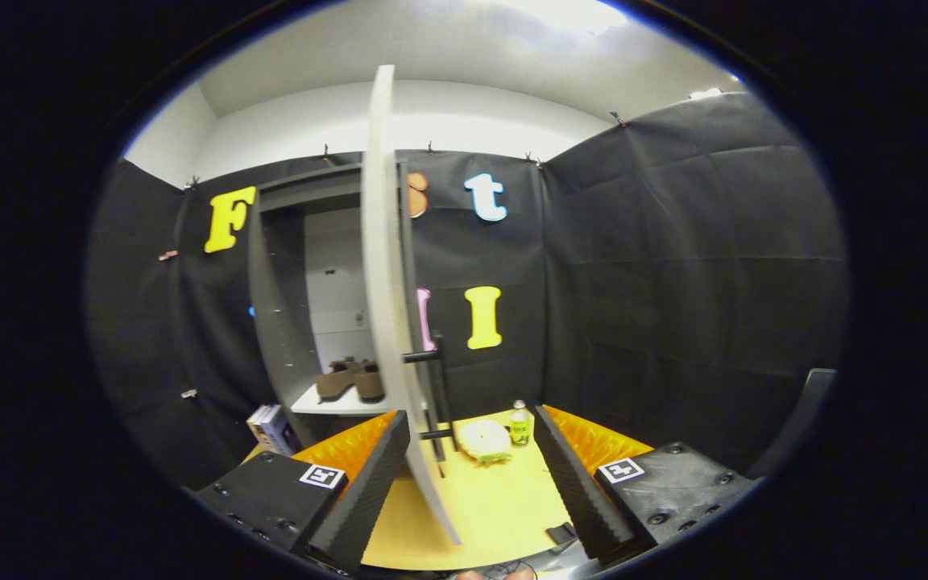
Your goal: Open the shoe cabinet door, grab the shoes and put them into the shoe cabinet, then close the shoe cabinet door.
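Gripper [472, 475] spread wide, holding nothing. Door [387, 306] stands edge-on between the fingers, near the left one. Shoes [351, 380] sit on the cabinet [279, 322] shelf beyond the left finger.

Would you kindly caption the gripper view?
Open gripper at the ajar cabinet door; shoes already sit on the shelf inside.
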`<act>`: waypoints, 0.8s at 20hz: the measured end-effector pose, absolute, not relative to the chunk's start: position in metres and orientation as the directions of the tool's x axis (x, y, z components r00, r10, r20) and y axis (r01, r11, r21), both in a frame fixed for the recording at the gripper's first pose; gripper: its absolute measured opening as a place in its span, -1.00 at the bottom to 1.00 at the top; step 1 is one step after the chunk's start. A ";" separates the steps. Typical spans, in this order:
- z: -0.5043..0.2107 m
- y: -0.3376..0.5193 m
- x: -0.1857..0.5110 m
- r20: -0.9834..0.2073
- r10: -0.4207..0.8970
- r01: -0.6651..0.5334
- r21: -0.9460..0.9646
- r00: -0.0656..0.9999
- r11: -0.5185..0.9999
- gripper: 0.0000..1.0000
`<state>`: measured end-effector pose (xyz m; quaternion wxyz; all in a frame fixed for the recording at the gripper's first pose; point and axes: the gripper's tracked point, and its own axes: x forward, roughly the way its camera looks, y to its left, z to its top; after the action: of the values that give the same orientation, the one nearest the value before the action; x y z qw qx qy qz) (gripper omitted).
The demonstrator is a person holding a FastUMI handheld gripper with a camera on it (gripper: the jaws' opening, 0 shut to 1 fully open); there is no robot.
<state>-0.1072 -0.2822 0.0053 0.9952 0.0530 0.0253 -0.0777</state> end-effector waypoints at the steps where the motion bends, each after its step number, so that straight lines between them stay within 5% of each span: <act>1: 0.006 -0.294 -0.097 -0.056 -0.172 0.177 0.096 0.983 0.980 0.96; 8: 0.001 -0.308 -0.024 -0.075 -0.164 0.169 0.077 0.984 0.983 0.97; 16: 0.003 -0.284 -0.019 -0.078 -0.135 0.141 0.084 0.988 0.986 0.95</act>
<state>-0.0191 -0.2841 0.0033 0.9959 0.0445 0.0363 -0.0694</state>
